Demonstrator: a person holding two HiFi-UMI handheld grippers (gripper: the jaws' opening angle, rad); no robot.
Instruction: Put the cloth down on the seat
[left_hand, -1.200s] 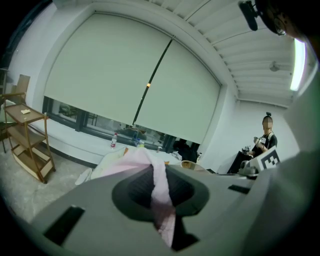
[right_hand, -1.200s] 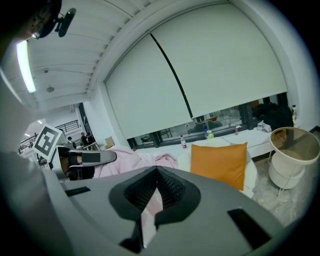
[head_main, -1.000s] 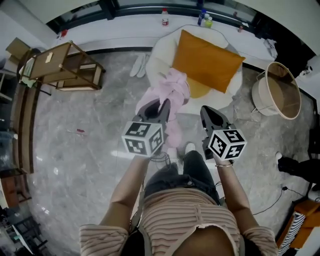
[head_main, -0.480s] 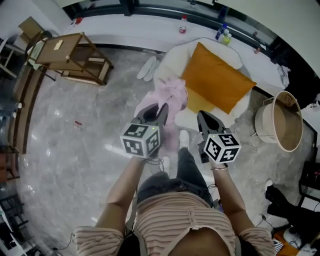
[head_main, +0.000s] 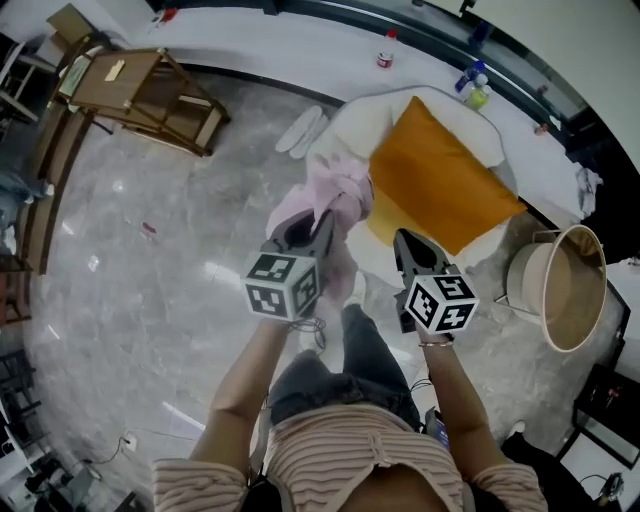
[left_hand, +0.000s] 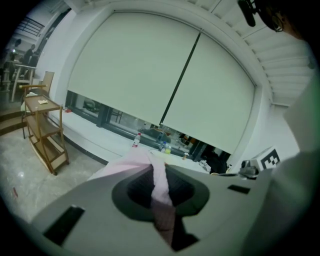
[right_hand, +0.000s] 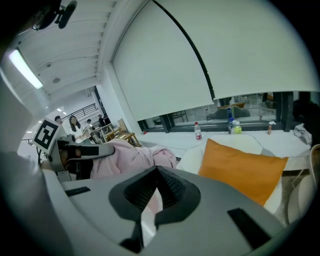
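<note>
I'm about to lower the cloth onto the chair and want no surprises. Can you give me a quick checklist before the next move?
1. Pink cloth pinched in left tongs: ok.
2. Right tongs shut and holding nothing: ok.
3. Cloth over the white chair seat: not ok, it hangs at the chair's near edge, partly above the floor.
4. Bare seat to land on: cannot tell, the orange cushion covers most of it.
5. Right tongs clear of the cloth: ok.
</note>
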